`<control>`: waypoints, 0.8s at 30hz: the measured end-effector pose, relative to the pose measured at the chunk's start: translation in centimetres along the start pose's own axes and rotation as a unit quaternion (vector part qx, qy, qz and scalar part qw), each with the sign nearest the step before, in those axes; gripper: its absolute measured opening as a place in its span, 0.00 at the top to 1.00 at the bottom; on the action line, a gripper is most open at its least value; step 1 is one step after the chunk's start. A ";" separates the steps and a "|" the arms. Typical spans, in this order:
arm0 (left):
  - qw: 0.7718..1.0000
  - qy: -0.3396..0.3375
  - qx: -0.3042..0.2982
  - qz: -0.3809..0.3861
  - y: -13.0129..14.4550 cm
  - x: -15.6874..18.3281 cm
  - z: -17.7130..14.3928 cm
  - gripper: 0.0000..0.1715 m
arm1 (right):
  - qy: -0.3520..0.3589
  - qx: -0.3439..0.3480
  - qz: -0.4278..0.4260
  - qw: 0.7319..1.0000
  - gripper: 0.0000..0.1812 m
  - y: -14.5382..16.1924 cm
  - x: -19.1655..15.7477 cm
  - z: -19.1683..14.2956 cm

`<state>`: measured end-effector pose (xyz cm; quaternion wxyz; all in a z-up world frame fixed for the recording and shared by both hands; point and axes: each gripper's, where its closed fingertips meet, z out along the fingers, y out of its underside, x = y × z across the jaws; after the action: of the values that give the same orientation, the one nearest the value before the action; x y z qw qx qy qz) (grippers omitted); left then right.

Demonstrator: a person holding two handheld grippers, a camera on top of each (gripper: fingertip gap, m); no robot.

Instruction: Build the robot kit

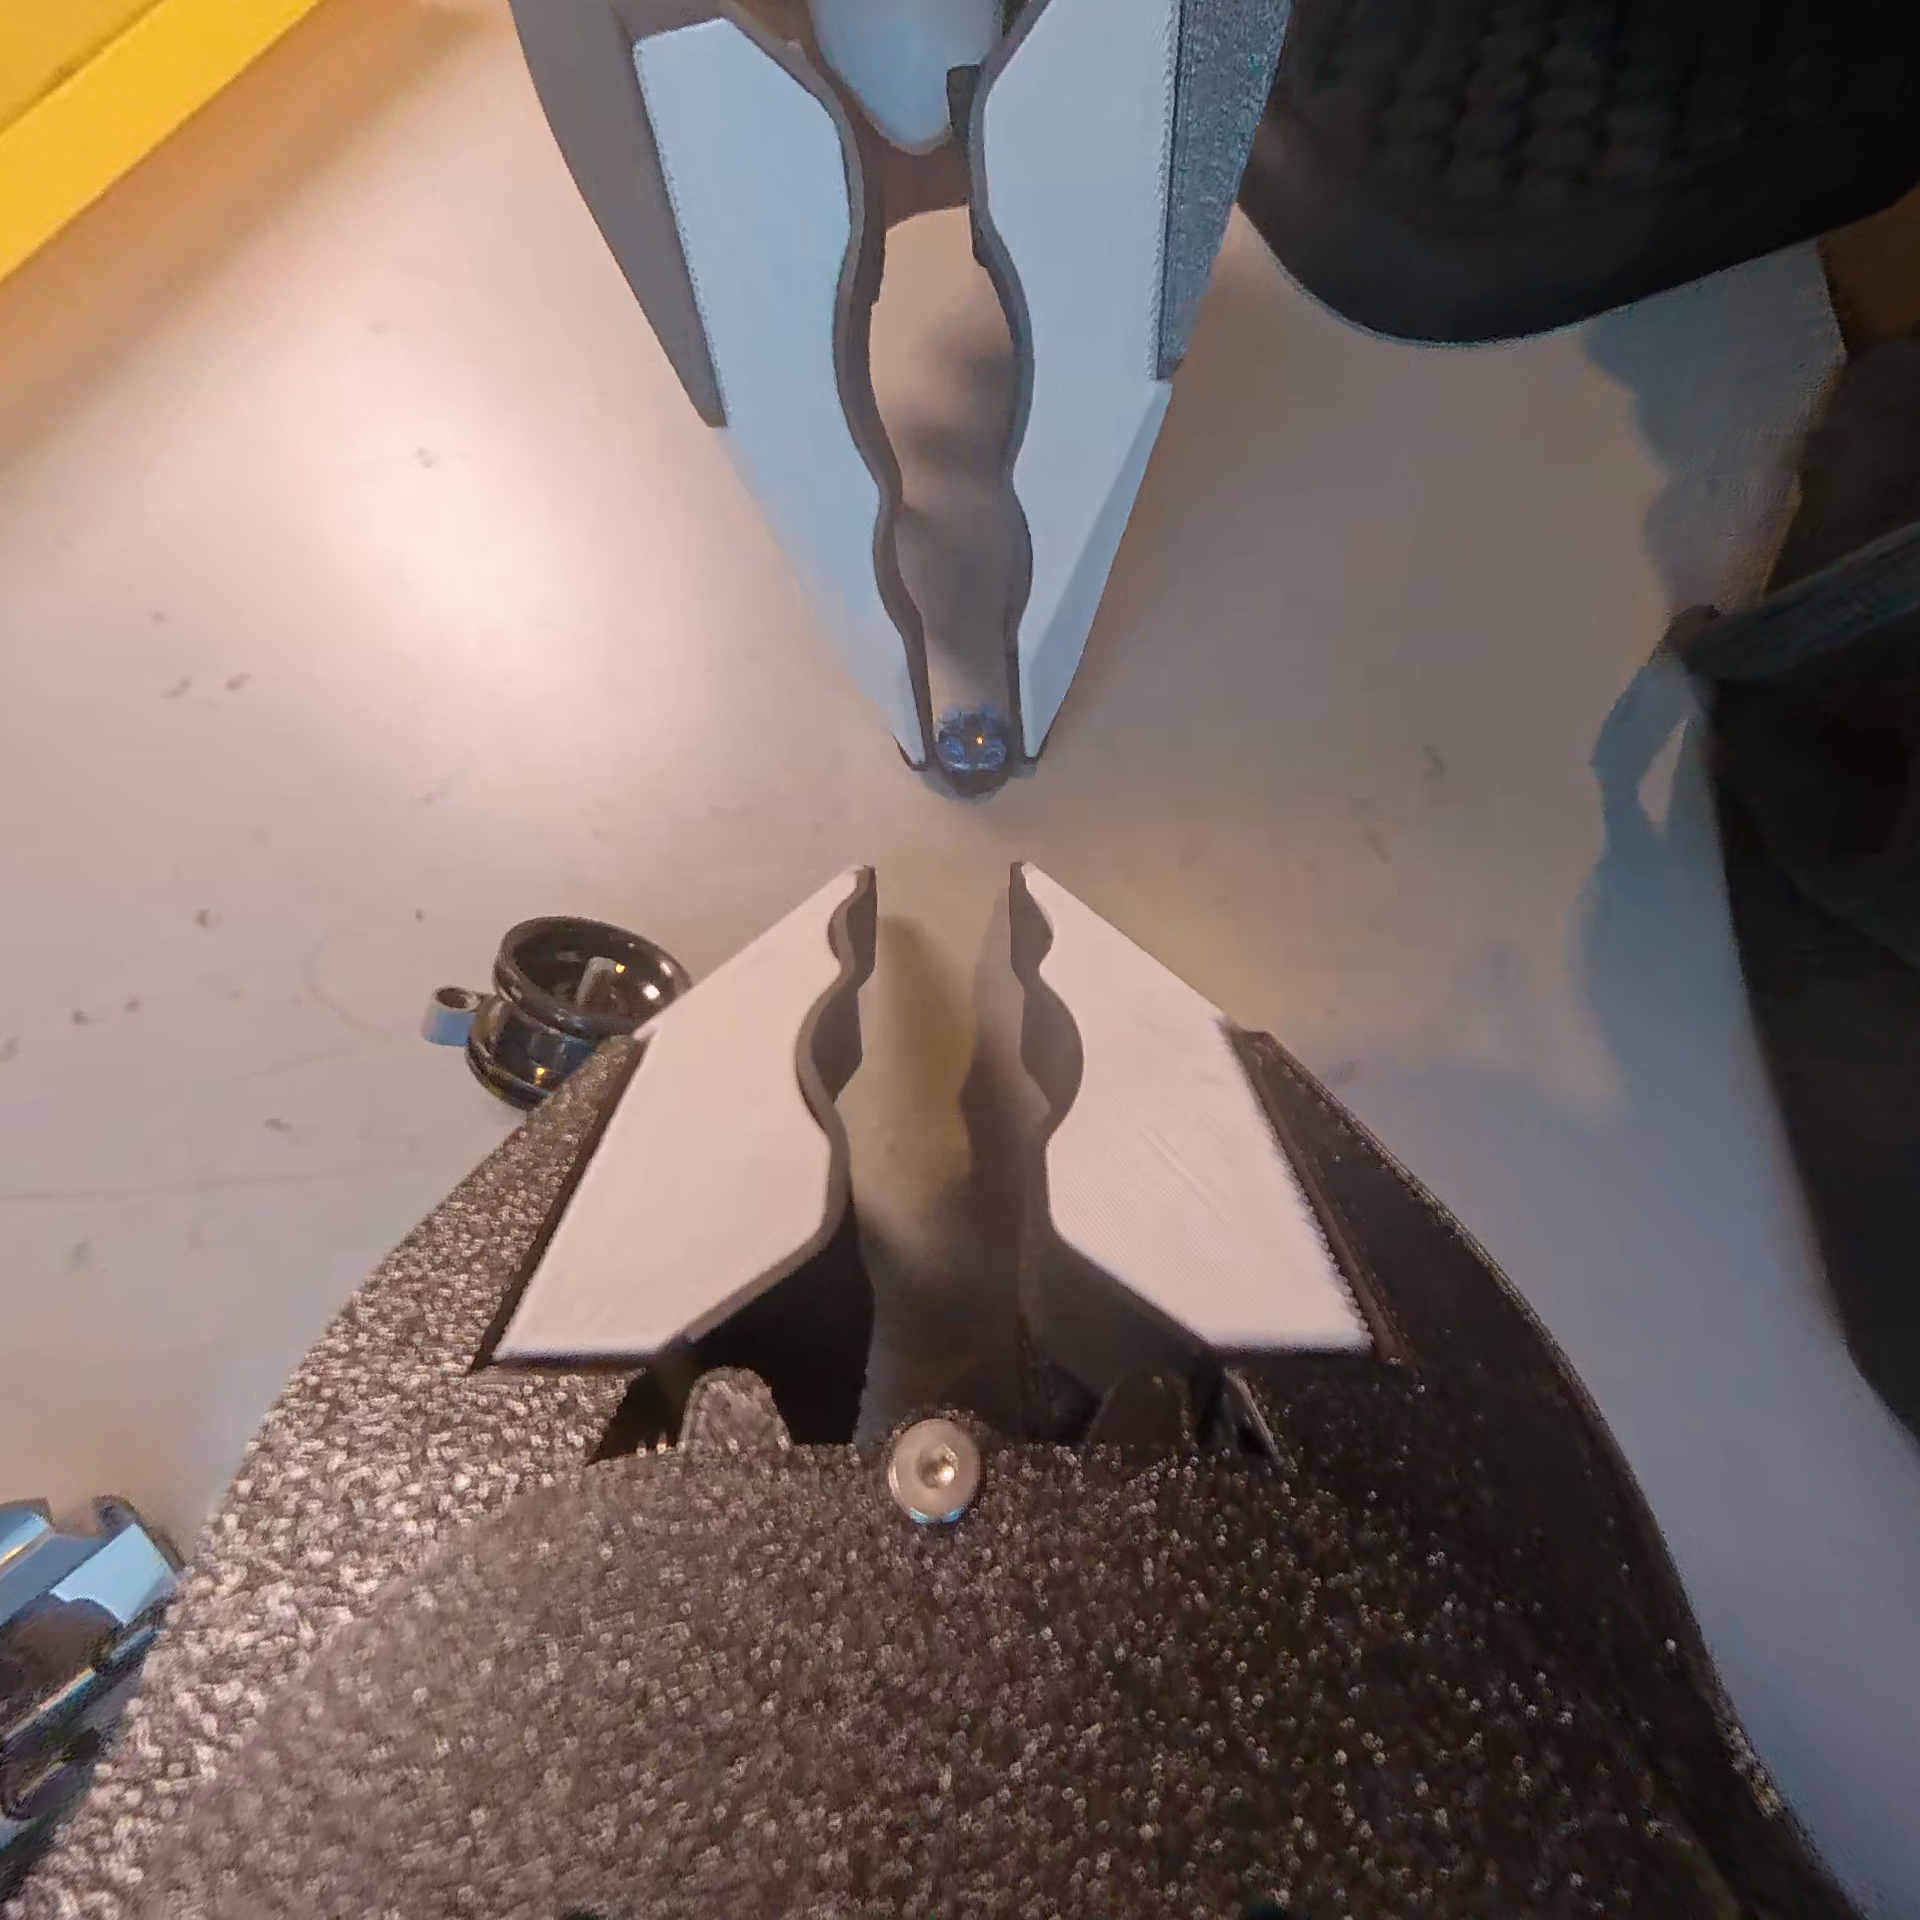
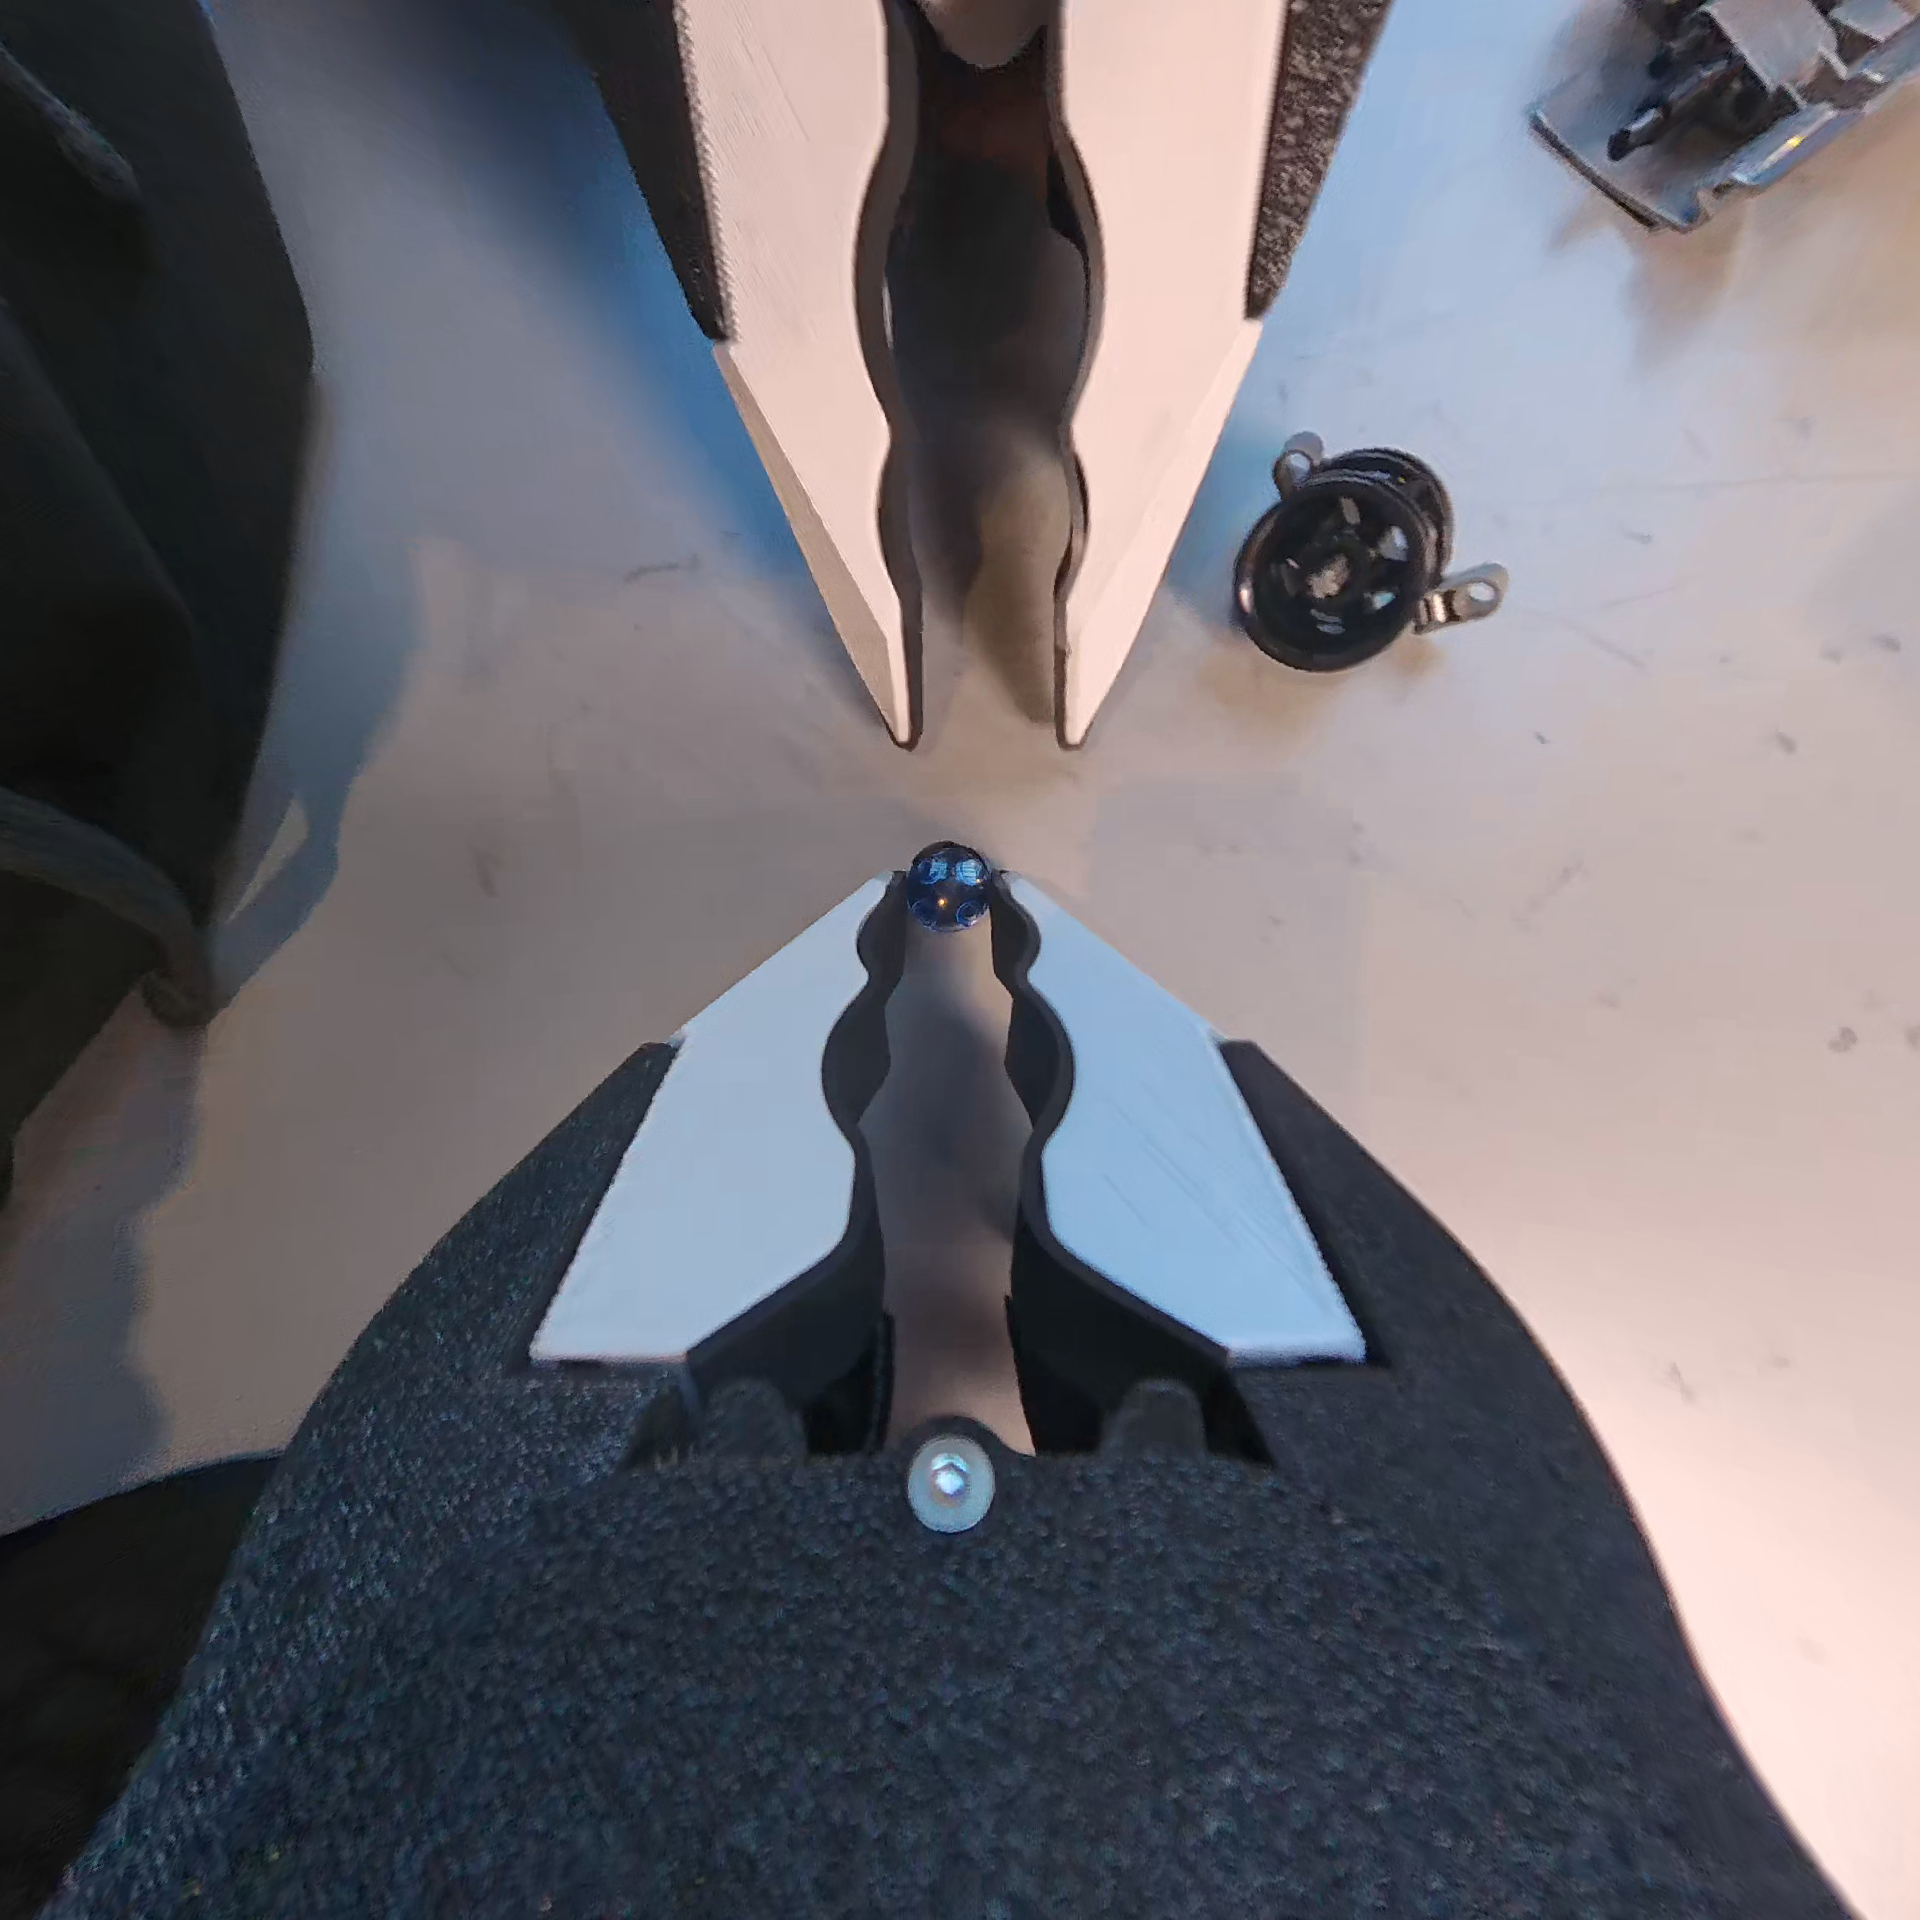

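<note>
Two grippers face each other tip to tip, low over a pale table (image 1: 312, 623). My right gripper (image 2: 948, 881) is shut on a small round blue metal piece (image 2: 945, 888) with small holes in its face, pinched at the very fingertips. It also shows in the left wrist view (image 1: 971, 743), held by the right gripper (image 1: 971, 750) coming in from the top. My left gripper (image 1: 942, 873) is open a narrow gap and empty, its tips a short way from the blue piece. It shows from the top in the right wrist view (image 2: 987, 740).
A black round metal case with small silver tabs (image 1: 561, 1008) (image 2: 1340, 561) lies on the table beside the left gripper. A chrome metal part lies farther off (image 2: 1745, 94) (image 1: 62, 1600). Dark clothing (image 2: 104, 520) (image 1: 1818, 935) borders the table. A yellow edge (image 1: 83, 125) runs at the far corner. Less than 4 cm separates the two grippers' tips.
</note>
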<state>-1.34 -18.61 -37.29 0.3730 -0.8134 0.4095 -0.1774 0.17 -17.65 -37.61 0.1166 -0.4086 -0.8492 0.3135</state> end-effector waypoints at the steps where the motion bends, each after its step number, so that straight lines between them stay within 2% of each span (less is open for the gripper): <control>1: 1.000 0.003 -0.005 0.002 0.2 0.1 0.0 0.86 | 0.003 -0.002 -0.003 1.000 0.91 -0.2 -0.1 0.2; 12: 1.000 0.008 -0.024 0.014 1.1 -0.1 -1.2 0.86 | 0.027 -0.003 0.019 0.999 0.89 -0.7 -0.3 -0.2; 15: 1.000 -0.011 0.001 0.004 0.9 -0.8 -2.5 0.86 | 0.044 -0.005 0.027 0.999 0.89 -0.6 -0.3 -0.2; 21: 0.991 -0.080 0.089 -0.054 0.2 -2.2 -5.7 0.80 | 0.049 0.002 0.033 0.998 0.92 -0.7 -0.3 -0.1; 24: 0.988 -0.100 0.099 -0.057 0.3 -2.6 -6.7 0.78 | 0.035 0.022 0.015 0.999 0.92 -1.4 -0.4 -0.5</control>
<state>-7.03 -19.69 -33.07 0.4802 -0.8080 0.3036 -0.1560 -0.26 -18.39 -36.36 0.1506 -0.4296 -0.8310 0.3196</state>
